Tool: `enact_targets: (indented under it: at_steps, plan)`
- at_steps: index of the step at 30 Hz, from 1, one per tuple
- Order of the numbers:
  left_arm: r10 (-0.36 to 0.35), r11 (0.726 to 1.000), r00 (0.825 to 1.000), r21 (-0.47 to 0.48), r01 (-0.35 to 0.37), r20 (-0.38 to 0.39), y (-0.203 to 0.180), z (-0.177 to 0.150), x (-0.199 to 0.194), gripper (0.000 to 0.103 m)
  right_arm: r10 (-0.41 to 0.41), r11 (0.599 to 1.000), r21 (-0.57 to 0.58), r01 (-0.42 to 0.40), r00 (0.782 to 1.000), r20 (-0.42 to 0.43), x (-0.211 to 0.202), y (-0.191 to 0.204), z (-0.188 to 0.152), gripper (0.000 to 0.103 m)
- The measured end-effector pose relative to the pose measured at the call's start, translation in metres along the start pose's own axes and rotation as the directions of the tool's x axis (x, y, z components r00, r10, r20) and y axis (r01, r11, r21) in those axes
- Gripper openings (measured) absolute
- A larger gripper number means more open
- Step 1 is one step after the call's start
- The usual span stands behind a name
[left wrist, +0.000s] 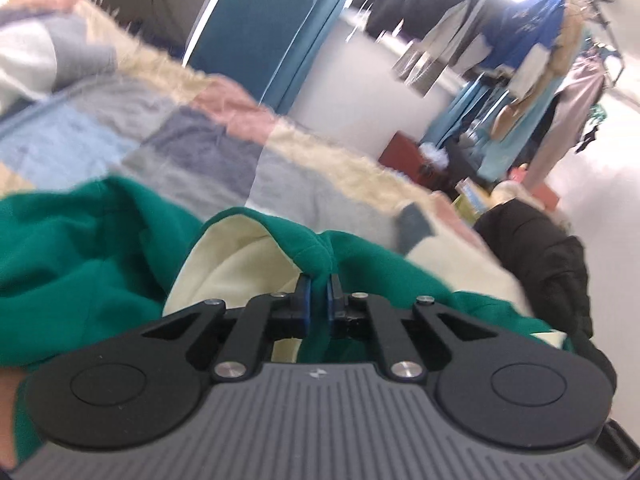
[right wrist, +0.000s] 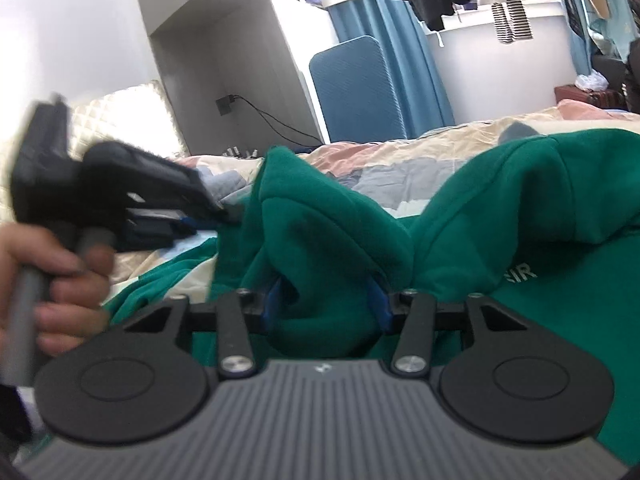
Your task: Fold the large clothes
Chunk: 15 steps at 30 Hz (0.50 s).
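A green hoodie (left wrist: 80,272) with a cream lining (left wrist: 240,256) lies crumpled on the bed. In the left wrist view my left gripper (left wrist: 319,286) is shut on a thin raised fold of the green cloth at the edge of the lining. In the right wrist view the hoodie (right wrist: 520,208) rises in two humps, and my right gripper (right wrist: 324,300) has its blue pads pressed on a thick bunch of green cloth. My left gripper (right wrist: 216,216) shows blurred at the left of that view, held by a hand (right wrist: 68,280), its tips at the cloth's edge.
A patchwork quilt (left wrist: 180,132) covers the bed under the hoodie. A blue padded panel (right wrist: 352,88) and blue curtains stand behind it. Hanging clothes (left wrist: 520,40) fill the far right, and a black jacket (left wrist: 540,248) lies at the bed's right edge. A quilted headboard (right wrist: 128,116) is at the left.
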<state>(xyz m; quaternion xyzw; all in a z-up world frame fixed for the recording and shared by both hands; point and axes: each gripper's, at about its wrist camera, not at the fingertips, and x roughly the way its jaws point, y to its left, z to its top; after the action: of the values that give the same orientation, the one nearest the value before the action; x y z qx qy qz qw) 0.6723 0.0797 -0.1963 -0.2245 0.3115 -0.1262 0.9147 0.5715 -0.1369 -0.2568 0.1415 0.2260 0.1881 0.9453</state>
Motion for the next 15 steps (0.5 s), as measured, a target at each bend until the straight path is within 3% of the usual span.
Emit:
enact_targets:
  at_steps: [1, 6, 15]
  plan:
    - [-0.011, 1.0, 1.0, -0.001, 0.011, 0.021, -0.002, -0.001, -0.015, 0.008, 0.003, 1.0, -0.007, -0.003, 1.0, -0.008, 0.0, 0.0, 0.001, 0.008]
    - [-0.061, 0.998, 0.992, -0.025, 0.064, 0.107, -0.009, -0.023, -0.086, 0.007, 0.008, 1.0, -0.015, -0.008, 1.0, 0.012, -0.021, 0.003, 0.012, 0.005]
    - [-0.112, 0.983, 0.982, -0.13, 0.132, 0.149, -0.013, -0.109, -0.187, 0.007, 0.021, 0.989, -0.147, -0.003, 0.992, 0.123, -0.107, 0.028, 0.029, 0.004]
